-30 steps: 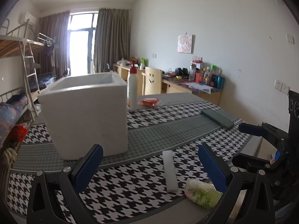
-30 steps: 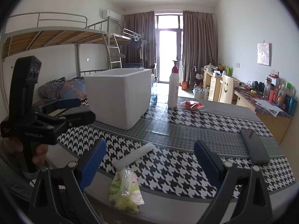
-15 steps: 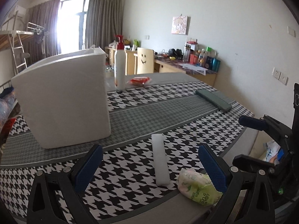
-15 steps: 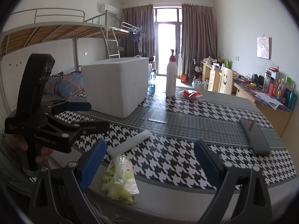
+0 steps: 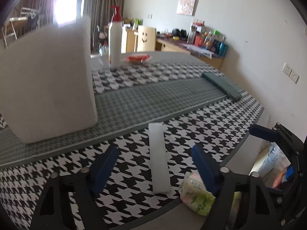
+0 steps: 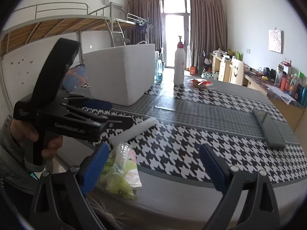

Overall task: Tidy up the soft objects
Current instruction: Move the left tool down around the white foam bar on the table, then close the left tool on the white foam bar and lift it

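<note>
A houndstooth-patterned cloth (image 5: 134,80) in black, white and grey covers the table. On it stands a boxy white foam container (image 5: 46,84), matte and thick-walled. Beside it rises a smooth white pump bottle (image 5: 115,44). A flat dark slab (image 5: 222,85) lies near the far edge. The left gripper (image 5: 154,160), blue-padded jaws closing with nothing pressed, frames a long white foam strip (image 5: 159,157) lying flat. The right gripper (image 6: 153,162) stands apart, empty. A crinkly green tissue pack (image 6: 119,172) sits at the near edge, just beside the strip.
</note>
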Demonstrator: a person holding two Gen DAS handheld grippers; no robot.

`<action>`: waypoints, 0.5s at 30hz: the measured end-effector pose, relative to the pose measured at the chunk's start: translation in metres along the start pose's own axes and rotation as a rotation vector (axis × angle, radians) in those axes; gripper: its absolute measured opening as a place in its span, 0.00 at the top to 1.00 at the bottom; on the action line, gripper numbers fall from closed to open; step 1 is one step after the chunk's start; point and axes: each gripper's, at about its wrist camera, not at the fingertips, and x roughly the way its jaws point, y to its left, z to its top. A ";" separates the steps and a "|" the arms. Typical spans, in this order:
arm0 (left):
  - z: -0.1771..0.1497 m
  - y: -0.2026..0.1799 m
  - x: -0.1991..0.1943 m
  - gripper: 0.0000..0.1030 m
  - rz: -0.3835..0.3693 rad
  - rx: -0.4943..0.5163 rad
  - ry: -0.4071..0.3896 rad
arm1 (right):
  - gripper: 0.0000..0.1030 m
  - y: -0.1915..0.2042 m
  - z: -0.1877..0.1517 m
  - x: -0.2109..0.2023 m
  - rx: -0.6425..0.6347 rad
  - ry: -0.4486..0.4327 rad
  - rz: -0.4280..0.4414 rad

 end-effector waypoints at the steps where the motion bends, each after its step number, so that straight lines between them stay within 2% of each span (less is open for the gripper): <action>1: 0.000 0.000 0.003 0.31 -0.001 0.000 0.011 | 0.06 -0.001 -0.001 0.001 0.003 0.004 0.002; 7: 0.000 -0.007 0.019 0.42 -0.004 0.018 0.062 | 0.06 -0.003 -0.004 0.004 0.007 0.016 0.005; 15: 0.001 -0.014 0.032 0.59 0.067 0.053 0.103 | 0.06 -0.005 -0.006 0.005 0.017 0.022 0.007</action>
